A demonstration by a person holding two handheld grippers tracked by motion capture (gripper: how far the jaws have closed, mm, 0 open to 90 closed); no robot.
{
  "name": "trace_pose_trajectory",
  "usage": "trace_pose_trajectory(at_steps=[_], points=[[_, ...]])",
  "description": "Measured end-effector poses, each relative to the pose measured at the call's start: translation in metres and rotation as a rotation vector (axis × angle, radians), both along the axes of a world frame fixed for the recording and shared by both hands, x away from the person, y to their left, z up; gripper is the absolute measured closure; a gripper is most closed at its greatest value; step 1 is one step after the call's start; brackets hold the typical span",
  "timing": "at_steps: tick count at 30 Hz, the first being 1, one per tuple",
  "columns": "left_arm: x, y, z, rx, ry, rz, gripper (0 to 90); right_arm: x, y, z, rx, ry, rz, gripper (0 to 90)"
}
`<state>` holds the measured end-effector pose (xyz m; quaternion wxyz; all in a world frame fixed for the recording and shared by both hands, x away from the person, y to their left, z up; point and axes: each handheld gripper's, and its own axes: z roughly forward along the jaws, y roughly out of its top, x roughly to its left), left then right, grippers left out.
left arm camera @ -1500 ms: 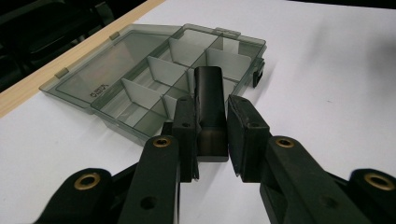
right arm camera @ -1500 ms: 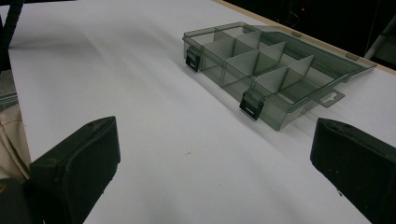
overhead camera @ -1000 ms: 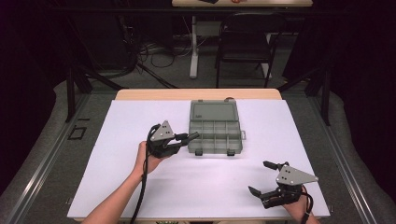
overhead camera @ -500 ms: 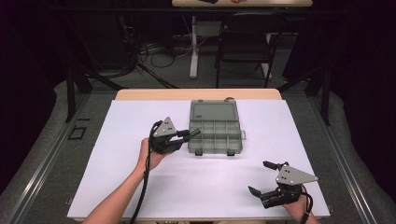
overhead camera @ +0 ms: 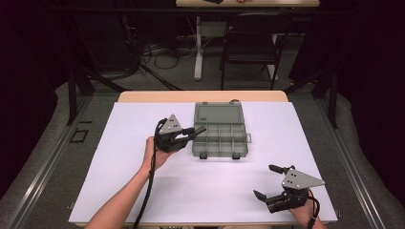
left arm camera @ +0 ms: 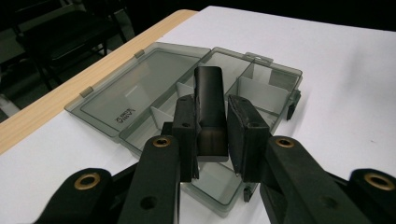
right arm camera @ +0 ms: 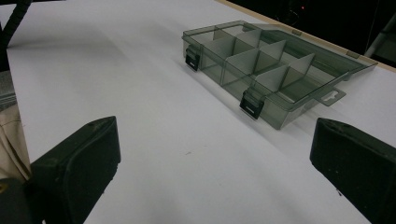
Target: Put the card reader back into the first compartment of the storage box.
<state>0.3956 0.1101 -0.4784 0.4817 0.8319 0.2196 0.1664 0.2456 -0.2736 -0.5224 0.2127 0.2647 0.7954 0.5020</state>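
Broadly, a large white rectangular table top (overhead camera: 143, 181) is seen from the high view, and everything below is placed relative to the smoky grey translucent plastic compartment box (overhead camera: 220, 139) that lies open on it. The box is set toward the far middle of the white surface, with its flat lid (overhead camera: 218, 114) folded back on the far side and its divided tray, crossed by pale partitions, on the near side. Two small black latches (right arm camera: 252, 106) are carried on the tray's near wall.

Just beside the box's left edge, the left gripper (overhead camera: 190, 133) is held in a hand (overhead camera: 154, 153) whose forearm comes in from the bottom. Its jaws are pressed onto a small dark rectangular block (left arm camera: 210, 112), which is pinched between the two pads and held above the tray's compartments in the left gripper view; in the high view the block is seen reaching over the tray's left rim.

Well apart from the box, toward the near right corner of the table top, the right gripper (overhead camera: 269, 181) is held low over the white surface. Its jaws are spread wide with nothing between them, and the box is seen beyond them in the right gripper view.
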Motion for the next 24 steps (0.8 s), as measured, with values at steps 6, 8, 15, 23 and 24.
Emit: trace_pose_trajectory(at_steps=[6, 8, 15, 23, 24], points=[[0.007, -0.003, -0.001, 0.001, 0.006, 0.022, 74.3, 0.000, 0.000, 0.000, 0.001, -0.002, -0.003, 1.4], [0.009, -0.003, -0.002, -0.004, 0.010, 0.036, 74.4, -0.001, 0.000, 0.000, 0.002, -0.004, -0.003, 1.4], [0.016, -0.004, -0.008, -0.002, 0.025, 0.070, 74.4, 0.001, 0.000, 0.000, -0.001, -0.001, -0.002, 1.4], [0.022, -0.004, -0.011, -0.006, 0.043, 0.111, 74.4, 0.000, 0.000, 0.000, -0.001, -0.001, -0.003, 1.4], [0.024, -0.004, -0.012, -0.003, 0.046, 0.117, 74.3, 0.000, 0.000, 0.000, 0.000, -0.002, -0.003, 1.4]])
